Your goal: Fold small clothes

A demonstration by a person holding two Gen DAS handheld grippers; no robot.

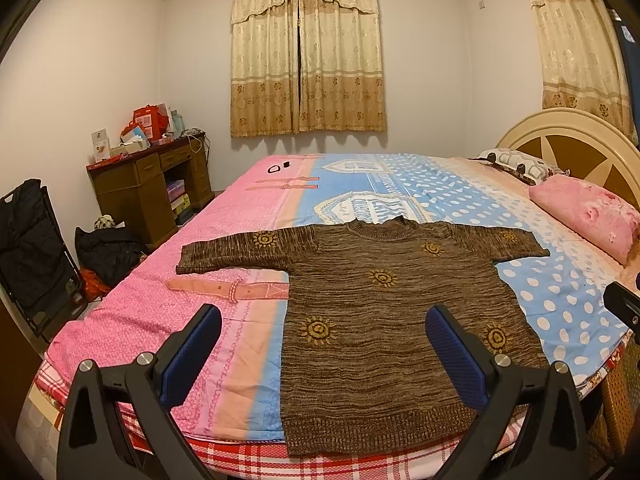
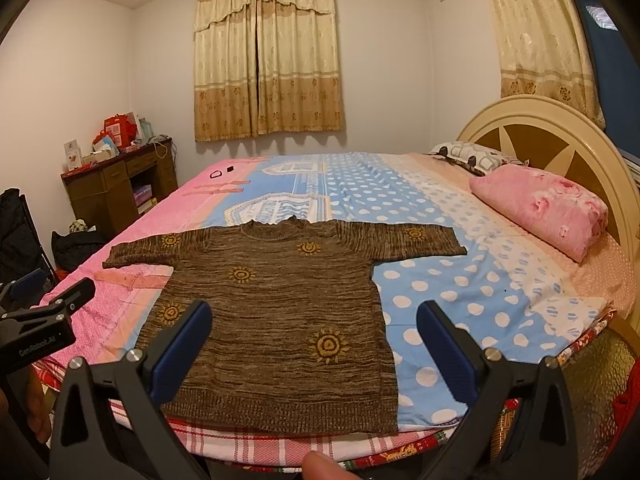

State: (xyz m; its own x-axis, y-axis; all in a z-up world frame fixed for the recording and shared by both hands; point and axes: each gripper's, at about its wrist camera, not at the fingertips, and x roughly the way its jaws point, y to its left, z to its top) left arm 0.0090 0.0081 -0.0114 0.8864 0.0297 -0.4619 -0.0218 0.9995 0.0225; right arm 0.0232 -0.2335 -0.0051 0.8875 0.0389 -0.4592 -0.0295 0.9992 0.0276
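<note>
Brown knit sweater (image 1: 384,320) flat on bed (image 1: 460,188), soft, floppy, likely stretchy; pinch sleeve cuffs; left gripper (image 1: 324,356) and right gripper (image 2: 314,350) jaws both apart, empty.

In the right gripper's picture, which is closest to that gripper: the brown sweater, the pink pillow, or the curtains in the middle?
1. Brown sweater, flat on the bed under the right gripper.
2. Pink pillow, right, by the headboard.
3. Curtains, on the far wall.

A bed (image 1: 248,208) with a pink-and-blue patterned sheet carries a brown knit sweater (image 1: 384,320) spread flat. A pink pillow (image 1: 588,216) and a patterned pillow (image 1: 516,162) lie by the headboard (image 1: 568,140).
</note>
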